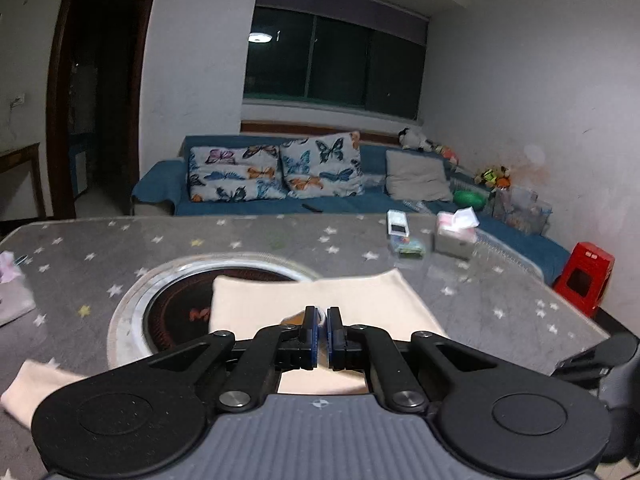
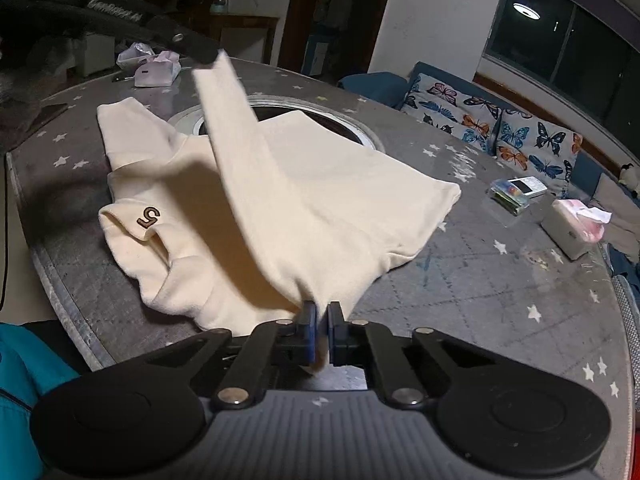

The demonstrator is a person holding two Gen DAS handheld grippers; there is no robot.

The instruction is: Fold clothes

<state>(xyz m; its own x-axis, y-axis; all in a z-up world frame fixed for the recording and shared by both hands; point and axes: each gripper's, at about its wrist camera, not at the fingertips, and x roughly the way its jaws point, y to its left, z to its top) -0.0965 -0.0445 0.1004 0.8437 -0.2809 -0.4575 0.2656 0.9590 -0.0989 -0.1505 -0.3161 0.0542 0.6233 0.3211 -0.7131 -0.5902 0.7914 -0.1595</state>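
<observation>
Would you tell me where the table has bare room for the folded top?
Bare table lies between the cream top and the tissue box. Crowded: round burner under the top; small boxes at the far side.

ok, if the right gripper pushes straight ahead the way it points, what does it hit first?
Probably the cream garment itself: the right gripper is shut on its edge, with lifted fabric directly ahead. Depth beyond that is unclear.

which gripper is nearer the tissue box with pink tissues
Right, as far as I can tell. The right gripper holds the garment's edge on the tissue box's side; the left gripper grips the opposite end.
</observation>
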